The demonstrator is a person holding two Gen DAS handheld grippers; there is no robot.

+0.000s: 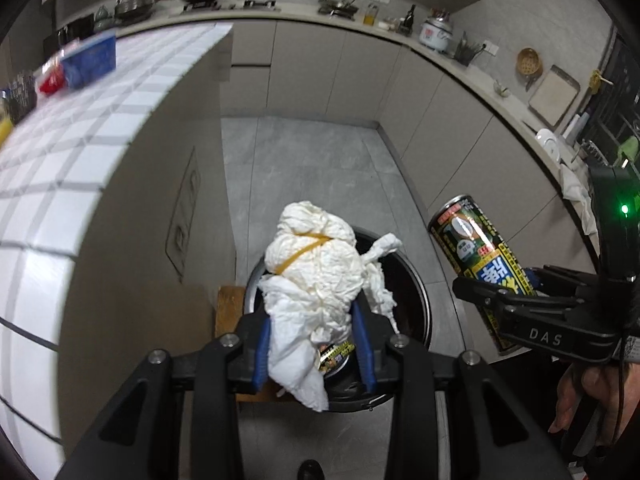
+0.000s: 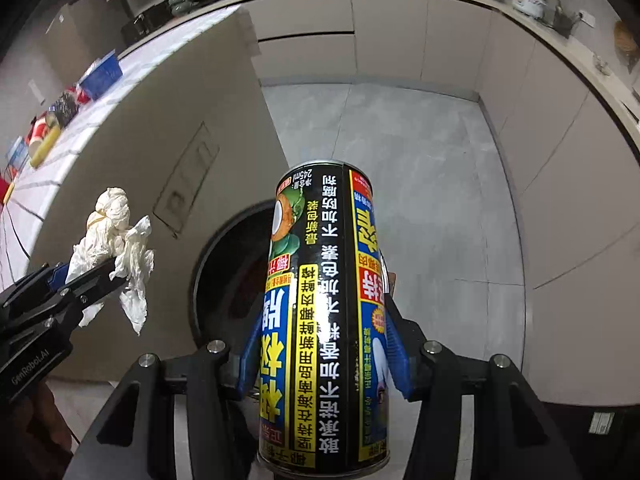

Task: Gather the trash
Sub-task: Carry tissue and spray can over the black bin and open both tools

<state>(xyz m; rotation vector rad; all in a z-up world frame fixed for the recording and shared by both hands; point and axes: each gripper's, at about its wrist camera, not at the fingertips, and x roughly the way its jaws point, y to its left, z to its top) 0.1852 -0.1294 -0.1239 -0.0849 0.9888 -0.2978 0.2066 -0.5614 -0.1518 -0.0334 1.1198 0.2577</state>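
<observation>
Paper wad (image 1: 316,280) bound by yellow band, clamped between blue pads of left claw (image 1: 316,344), hanging above round black bin (image 1: 416,300) on floor; drink can (image 2: 324,312) gripped lengthwise in right claw (image 2: 324,356), bin mouth just beyond; tiled bench (image 1: 80,140) left.

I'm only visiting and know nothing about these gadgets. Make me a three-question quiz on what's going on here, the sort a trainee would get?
1. True or false: the left gripper grips a wad of white paper bound with a rubber band.
2. What does the right gripper hold? A) a glass bottle B) a black and yellow can C) a sponge
3. Fill in: below both grippers, on the grey floor, stands a round dark ____.

Key
1. True
2. B
3. Bin. Another can already lies inside it.
</observation>
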